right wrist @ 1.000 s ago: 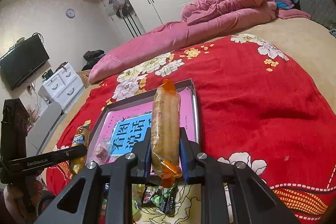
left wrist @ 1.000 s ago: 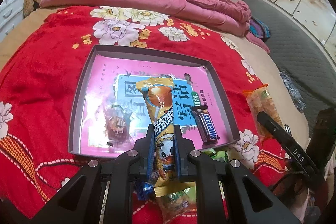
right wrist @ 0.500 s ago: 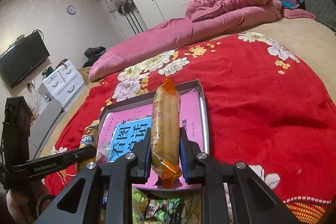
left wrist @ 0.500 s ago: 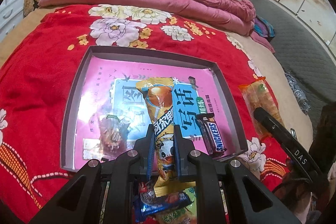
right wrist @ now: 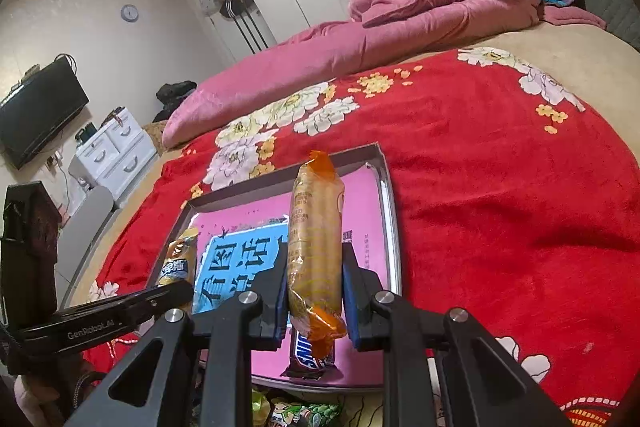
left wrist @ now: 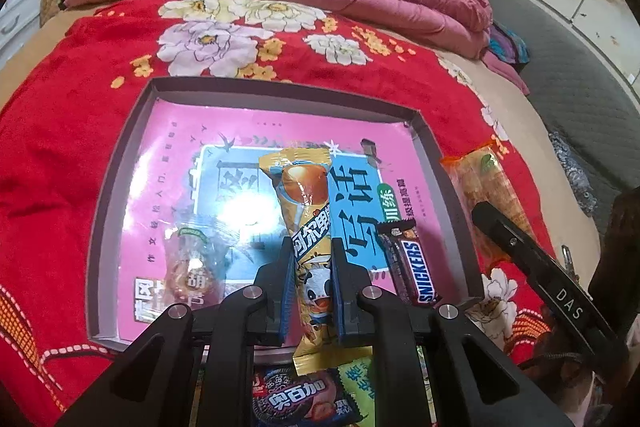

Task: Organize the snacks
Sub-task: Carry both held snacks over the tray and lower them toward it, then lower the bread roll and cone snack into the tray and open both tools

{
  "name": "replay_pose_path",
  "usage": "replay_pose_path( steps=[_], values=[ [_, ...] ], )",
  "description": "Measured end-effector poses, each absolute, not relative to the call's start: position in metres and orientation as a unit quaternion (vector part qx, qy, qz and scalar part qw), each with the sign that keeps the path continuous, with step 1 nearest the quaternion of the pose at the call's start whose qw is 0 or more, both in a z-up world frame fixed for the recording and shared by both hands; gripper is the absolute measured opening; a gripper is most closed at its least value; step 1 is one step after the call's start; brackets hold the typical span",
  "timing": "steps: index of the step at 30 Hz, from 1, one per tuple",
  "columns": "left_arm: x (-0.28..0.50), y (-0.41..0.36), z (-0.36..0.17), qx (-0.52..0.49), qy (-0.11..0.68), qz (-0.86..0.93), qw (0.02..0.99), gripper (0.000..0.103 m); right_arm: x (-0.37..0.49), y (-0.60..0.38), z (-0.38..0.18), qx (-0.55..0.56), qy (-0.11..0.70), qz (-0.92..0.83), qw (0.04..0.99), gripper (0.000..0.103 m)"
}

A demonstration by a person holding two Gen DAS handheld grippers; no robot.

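- Yellow wrapper: the left hand-held gripper (left wrist: 311, 281) is clamped on a yellow snack stick (left wrist: 306, 211), held lengthwise over the grey tray (left wrist: 116, 163).
- Just right of its fingers, a Snickers bar (left wrist: 412, 267) lies inside the tray; to the left lies a clear sweet packet (left wrist: 192, 267).
- The right hand-held gripper (right wrist: 316, 287) is closed on an orange-ended biscuit pack (right wrist: 316, 231), above the tray's near right side.
- Loose snack packets (left wrist: 304, 403) lie on the red bed blanket (left wrist: 52, 131) beneath the left fingers.

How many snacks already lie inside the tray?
2: a Snickers bar by the tray's right wall, and a clear candy bag at front left. The tongs may hide others.
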State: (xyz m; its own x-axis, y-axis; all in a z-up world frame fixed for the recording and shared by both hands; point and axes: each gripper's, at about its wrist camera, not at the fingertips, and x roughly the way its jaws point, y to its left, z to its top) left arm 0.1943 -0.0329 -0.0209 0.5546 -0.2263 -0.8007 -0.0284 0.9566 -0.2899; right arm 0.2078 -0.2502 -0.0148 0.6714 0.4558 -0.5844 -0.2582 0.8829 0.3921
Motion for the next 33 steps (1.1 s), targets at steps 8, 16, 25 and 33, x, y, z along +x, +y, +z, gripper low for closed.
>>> replay_pose_path(
  steps=[8,16,25,33],
  values=[
    [0.201,-0.038,-0.031,-0.127,0.48,-0.055,0.866,0.016,0.21,-0.242,-0.028,0.126,0.373,0.201,0.897,0.023],
    [0.207,-0.039,-0.039,-0.123,0.488,-0.051,0.863,0.016,0.211,-0.236,-0.043,0.123,0.397,0.198,0.888,0.023],
    [0.211,-0.041,-0.047,-0.113,0.5,-0.046,0.857,0.016,0.214,-0.233,-0.049,0.113,0.409,0.193,0.885,0.023],
    [0.213,-0.043,-0.049,-0.109,0.501,-0.043,0.858,0.016,0.211,-0.232,-0.051,0.095,0.411,0.18,0.889,0.023]
  ],
)
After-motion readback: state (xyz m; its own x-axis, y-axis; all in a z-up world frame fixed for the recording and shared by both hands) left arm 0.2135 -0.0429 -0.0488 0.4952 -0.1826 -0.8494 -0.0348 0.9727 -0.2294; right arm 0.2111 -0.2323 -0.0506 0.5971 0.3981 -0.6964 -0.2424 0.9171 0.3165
